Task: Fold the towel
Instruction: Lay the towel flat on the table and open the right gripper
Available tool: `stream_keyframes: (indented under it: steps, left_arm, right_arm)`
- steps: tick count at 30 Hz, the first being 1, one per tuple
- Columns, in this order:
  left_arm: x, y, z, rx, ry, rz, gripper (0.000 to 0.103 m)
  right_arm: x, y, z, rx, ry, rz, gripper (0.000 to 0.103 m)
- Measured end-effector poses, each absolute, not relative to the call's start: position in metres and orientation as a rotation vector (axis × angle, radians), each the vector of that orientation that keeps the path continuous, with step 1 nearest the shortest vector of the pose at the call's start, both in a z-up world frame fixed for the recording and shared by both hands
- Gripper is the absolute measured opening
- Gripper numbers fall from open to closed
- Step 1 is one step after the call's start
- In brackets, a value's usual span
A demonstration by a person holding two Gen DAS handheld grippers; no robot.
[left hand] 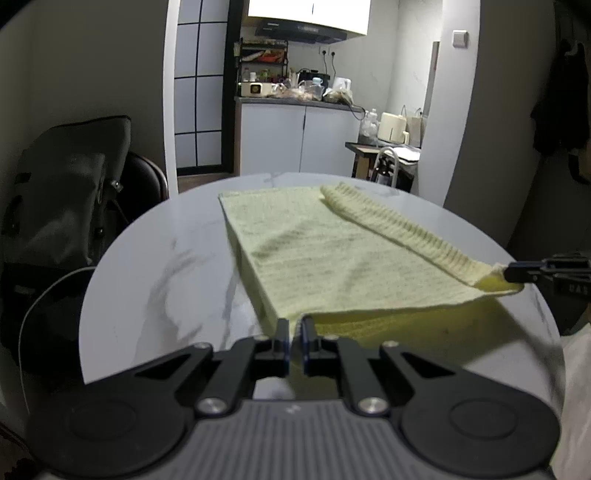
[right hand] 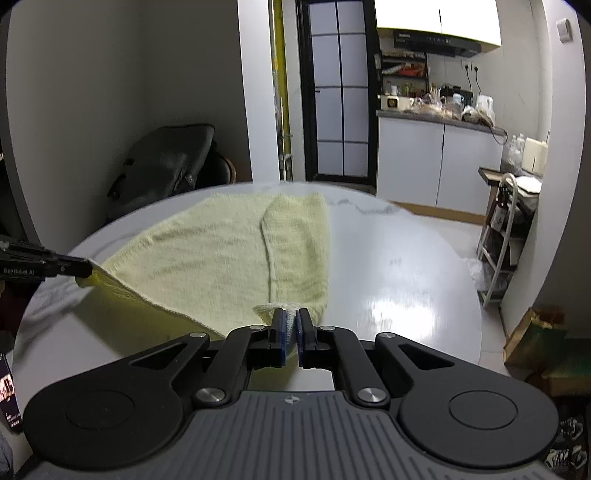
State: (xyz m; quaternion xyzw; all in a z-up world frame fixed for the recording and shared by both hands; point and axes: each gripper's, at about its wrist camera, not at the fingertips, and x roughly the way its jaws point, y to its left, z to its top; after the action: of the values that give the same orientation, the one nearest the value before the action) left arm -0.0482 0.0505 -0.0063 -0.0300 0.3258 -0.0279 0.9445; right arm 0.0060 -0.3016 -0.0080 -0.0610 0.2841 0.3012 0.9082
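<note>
— What sort of place is this?

— A small home, with a round marble-look table (left hand: 155, 258) in a dining corner that opens onto a kitchen.

— What shows the kitchen?

— A range hood (left hand: 301, 29) over a cluttered counter (left hand: 295, 99), white cabinets (right hand: 436, 166) beneath, and a spice rack (left hand: 263, 55).

— Anything else domestic?

— A dark bag (right hand: 166, 162) slumped on a chair and a glazed sliding door (right hand: 338, 92).
</note>
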Motion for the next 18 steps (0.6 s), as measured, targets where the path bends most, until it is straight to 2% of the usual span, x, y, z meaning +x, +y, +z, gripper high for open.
stream_keyframes:
  steps: [3, 7, 12, 18]
  left_arm:
    - [-0.050, 0.054, -0.011, -0.070, 0.686, -0.050, 0.015]
    - [-0.055, 0.060, -0.010, -0.063, 0.697, -0.047, 0.018]
    - [-0.060, 0.060, -0.002, -0.025, 0.693, -0.042, 0.023]
    - [-0.067, 0.063, -0.002, -0.020, 0.726, -0.050, 0.035]
  right_arm:
    - [0.001, -0.305, -0.012, -0.127, 0.605, 0.611, 0.009]
    - [-0.002, -0.309, -0.011, -0.136, 0.606, 0.582, 0.009]
    - [-0.007, -0.312, -0.008, -0.166, 0.598, 0.546, 0.022]
    - [-0.010, -0.318, -0.005, -0.180, 0.596, 0.533, 0.027]
